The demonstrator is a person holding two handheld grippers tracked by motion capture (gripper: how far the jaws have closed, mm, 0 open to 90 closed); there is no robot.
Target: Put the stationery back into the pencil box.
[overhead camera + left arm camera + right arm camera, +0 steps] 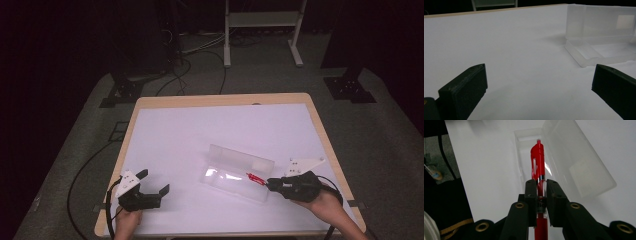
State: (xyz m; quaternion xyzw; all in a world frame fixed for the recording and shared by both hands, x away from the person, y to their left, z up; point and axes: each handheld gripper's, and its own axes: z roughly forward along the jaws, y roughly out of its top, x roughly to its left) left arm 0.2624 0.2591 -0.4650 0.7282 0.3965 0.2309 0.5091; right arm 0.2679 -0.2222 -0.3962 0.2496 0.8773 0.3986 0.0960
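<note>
1. Your right gripper (270,184) has its fingers (531,195) clenched on a red pen (538,167). The pen's long axis runs along the fingers, with its clip end pointing away from your hand, towards the left in the high view.
2. The pen (255,178) is held over the right end of the open clear case (235,173), its far end above the case's tray.
3. The case lies right of centre on the surface (175,130), long axis running left to right with a slight slant. Its lid (574,162) stands up along the far side.
4. Your left gripper (154,181) sits near the left front corner of the surface, its fingers (465,87) spread wide and released, grasping nothing. In the left gripper view the case (599,32) is well apart, ahead and to the right.
5. The surface is white with a wooden rim (220,100). It stands on grey floor (390,140) in a dark room, with cables (175,75) and a white frame (262,30) beyond the far edge.
6. The pen's lower barrel is cut off at the bottom of the right gripper view, and the printing on it is partly hidden by the fingers. Its tip is out of sight.
7. The room behind the frame is too dark to make out.
</note>
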